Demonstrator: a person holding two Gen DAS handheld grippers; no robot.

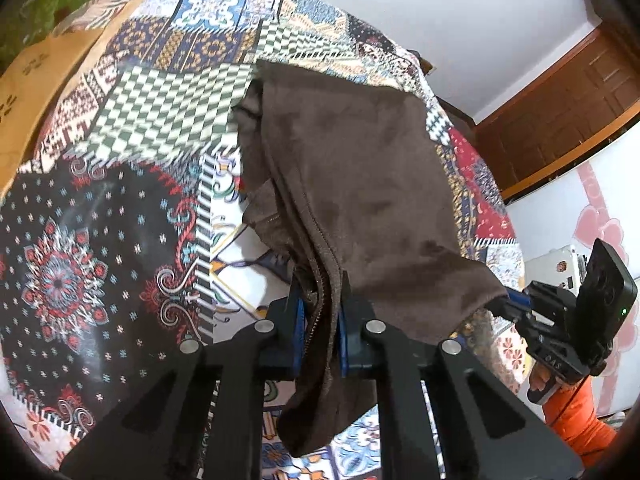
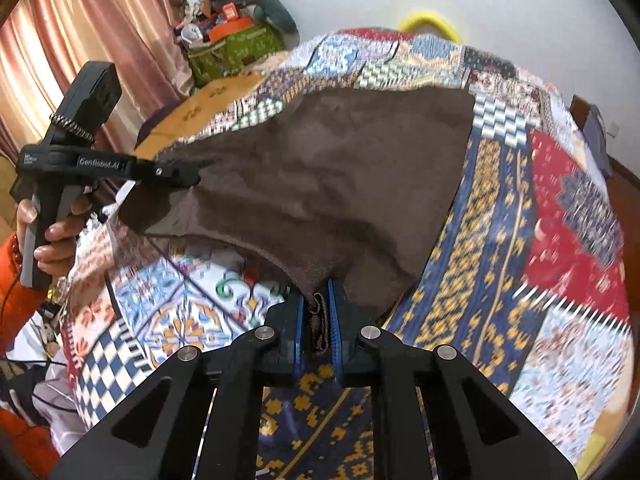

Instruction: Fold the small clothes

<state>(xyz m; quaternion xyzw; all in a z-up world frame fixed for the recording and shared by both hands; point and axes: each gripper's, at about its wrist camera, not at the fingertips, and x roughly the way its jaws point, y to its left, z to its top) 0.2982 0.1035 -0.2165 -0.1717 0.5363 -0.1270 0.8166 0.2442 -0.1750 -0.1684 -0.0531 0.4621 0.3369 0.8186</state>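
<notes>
A small brown garment (image 1: 352, 168) is held up off the patchwork bedspread (image 1: 132, 112), its far end resting on the bed. My left gripper (image 1: 322, 300) is shut on its seamed edge, and a loose end hangs down between the fingers. My right gripper (image 2: 318, 312) is shut on another corner of the same brown garment (image 2: 320, 168). The cloth stretches between the two grippers. The right gripper also shows at the right of the left wrist view (image 1: 508, 304), and the left gripper at the left of the right wrist view (image 2: 188, 174).
The patchwork bedspread (image 2: 540, 220) covers the whole bed. A tan cloth (image 1: 44, 68) lies at the bed's far left. A green bag with clutter (image 2: 236, 48) stands beside pink curtains (image 2: 80, 40). A wooden door (image 1: 560, 108) and a white wall are behind.
</notes>
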